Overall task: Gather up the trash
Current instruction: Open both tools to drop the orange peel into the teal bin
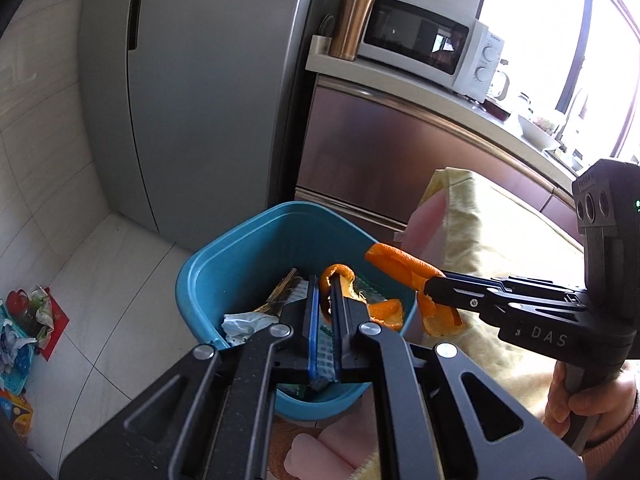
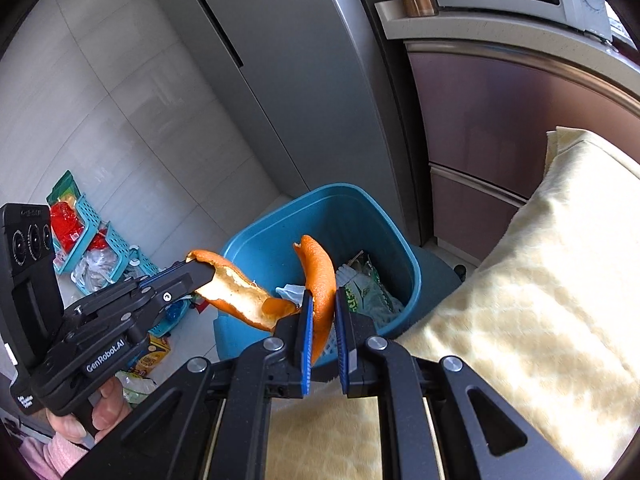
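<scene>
An orange peel (image 1: 340, 276) is pinched by the left gripper (image 1: 326, 300) over the blue bin (image 1: 240, 248). A second peel (image 2: 320, 280) is clamped by the right gripper (image 2: 322, 316) just beside it, at the bin's rim. Paper and wrappers (image 2: 368, 284) are seen inside the bin. A yellow cloth (image 2: 540, 280) lies beside it.

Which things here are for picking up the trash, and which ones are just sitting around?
For the job:
left gripper and right gripper, each pinching a piece of orange peel
blue bin with wrappers inside

Just sitting around:
fridge
microwave
copper travel mug
yellow cloth
teal baskets on the floor
</scene>
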Motion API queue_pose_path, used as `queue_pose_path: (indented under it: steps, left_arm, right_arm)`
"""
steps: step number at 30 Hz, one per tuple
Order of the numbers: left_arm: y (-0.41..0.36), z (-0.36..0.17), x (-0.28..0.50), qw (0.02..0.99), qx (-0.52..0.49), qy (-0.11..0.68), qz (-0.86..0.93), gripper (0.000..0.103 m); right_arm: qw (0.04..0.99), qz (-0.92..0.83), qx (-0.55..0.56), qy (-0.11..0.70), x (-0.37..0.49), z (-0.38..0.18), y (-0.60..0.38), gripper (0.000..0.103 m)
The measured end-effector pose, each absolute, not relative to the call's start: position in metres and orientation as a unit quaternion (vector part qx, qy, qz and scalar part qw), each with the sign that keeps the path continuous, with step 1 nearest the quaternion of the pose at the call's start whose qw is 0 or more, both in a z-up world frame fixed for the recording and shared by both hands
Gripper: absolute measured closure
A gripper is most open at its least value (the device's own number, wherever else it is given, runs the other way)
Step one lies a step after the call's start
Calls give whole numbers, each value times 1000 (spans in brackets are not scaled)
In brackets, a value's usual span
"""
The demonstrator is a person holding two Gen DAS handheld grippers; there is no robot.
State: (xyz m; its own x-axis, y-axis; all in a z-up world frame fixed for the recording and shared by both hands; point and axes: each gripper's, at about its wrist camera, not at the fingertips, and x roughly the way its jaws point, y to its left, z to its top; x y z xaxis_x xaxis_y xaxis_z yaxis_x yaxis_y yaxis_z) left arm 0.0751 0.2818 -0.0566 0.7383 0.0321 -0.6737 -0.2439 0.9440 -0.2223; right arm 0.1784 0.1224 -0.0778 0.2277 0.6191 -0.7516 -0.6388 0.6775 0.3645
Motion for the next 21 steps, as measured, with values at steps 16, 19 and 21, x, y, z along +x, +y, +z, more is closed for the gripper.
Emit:
queue_pose_path:
  steps: [16,19,21]
  left_arm:
    - [292,-88,94,903,-158,386,101,96]
    - [292,-94,98,899,-162,394,100,94]
    - [292,-99,100,896,-164,400,100,93]
  right_arm:
    - [778,380,-41,499,187,-95,155,88]
    - [778,379,-42,500,188,-96,157,88]
    - [777,379,-41,500,189,-96,157,88]
